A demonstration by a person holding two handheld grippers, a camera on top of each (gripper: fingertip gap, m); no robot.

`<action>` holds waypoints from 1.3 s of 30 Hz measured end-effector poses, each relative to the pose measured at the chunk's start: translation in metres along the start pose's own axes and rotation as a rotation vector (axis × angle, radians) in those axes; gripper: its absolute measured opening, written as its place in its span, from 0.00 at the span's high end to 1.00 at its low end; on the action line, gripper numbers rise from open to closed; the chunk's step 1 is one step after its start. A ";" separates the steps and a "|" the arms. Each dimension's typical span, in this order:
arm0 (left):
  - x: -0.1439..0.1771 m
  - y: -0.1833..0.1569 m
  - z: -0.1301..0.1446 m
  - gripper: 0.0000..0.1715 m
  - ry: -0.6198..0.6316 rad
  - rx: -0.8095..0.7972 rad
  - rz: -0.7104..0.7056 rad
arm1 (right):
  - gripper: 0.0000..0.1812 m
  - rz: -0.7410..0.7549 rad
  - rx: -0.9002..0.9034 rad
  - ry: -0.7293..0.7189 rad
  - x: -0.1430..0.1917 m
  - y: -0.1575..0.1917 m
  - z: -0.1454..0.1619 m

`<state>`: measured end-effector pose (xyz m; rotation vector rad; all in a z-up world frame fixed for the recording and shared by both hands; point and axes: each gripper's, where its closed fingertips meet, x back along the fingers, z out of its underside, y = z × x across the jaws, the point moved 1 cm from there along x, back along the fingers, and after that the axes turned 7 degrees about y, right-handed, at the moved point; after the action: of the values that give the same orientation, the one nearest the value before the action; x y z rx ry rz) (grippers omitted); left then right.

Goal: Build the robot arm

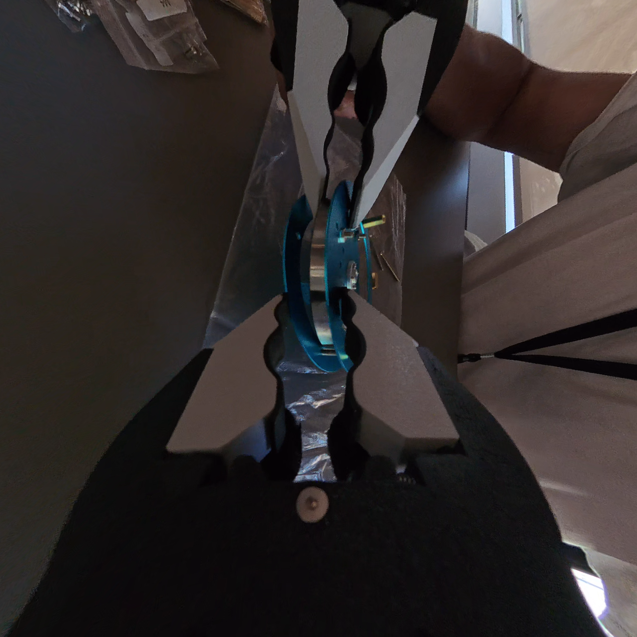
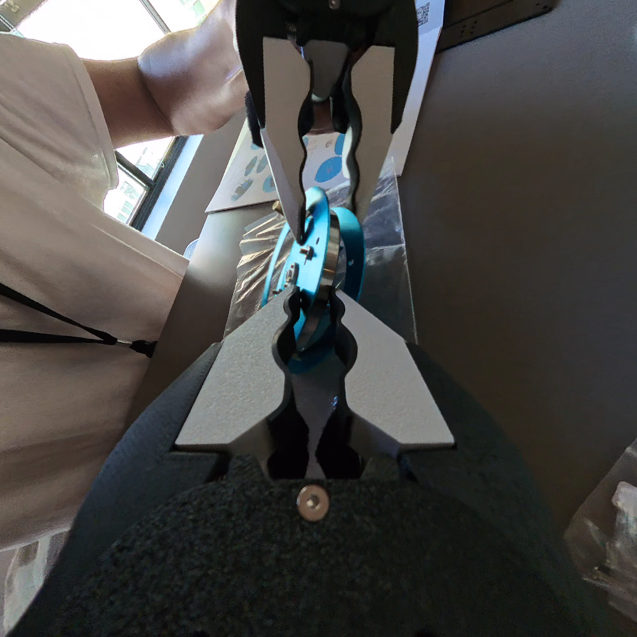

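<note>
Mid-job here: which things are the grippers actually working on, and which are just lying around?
In hand:
- blue disc assembly, with a metal ring between its two plates, gripped by the left gripper and the right gripper from opposite edges

Lying about:
- clear plastic sheet
- brass pins
- bagged small parts
- printed sheet with blue shapes

The lower rim of the blue disc assembly (image 1: 324, 275) is hidden behind the fingers of the left gripper (image 1: 312, 310), so where the pads meet it cannot be seen. In the right wrist view the right gripper (image 2: 312, 303) likewise covers the assembly's near edge. The clear plastic bags (image 1: 165, 38) are cut off by the top edge, their contents too small to tell. The printed sheet (image 2: 324, 165) lies partly hidden behind the far gripper's fingers.
</note>
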<state>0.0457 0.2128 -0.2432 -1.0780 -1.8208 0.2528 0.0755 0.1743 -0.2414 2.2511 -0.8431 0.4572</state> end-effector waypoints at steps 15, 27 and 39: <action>0.004 -0.007 -0.010 0.87 -0.060 -0.017 -0.047 | 0.78 -0.099 -0.087 -0.041 0.013 0.011 -0.005; 0.006 -0.019 -0.009 0.88 -0.089 -0.110 -0.101 | 0.66 -0.063 -0.107 0.094 -0.002 -0.002 0.009; 0.022 -0.018 -0.035 0.89 -0.141 0.015 -0.001 | 0.86 -0.322 -0.340 -0.064 -0.001 0.011 -0.006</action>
<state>0.0609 0.2095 -0.2012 -1.0722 -1.9417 0.3491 0.0666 0.1726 -0.2325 2.0384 -0.5274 0.0839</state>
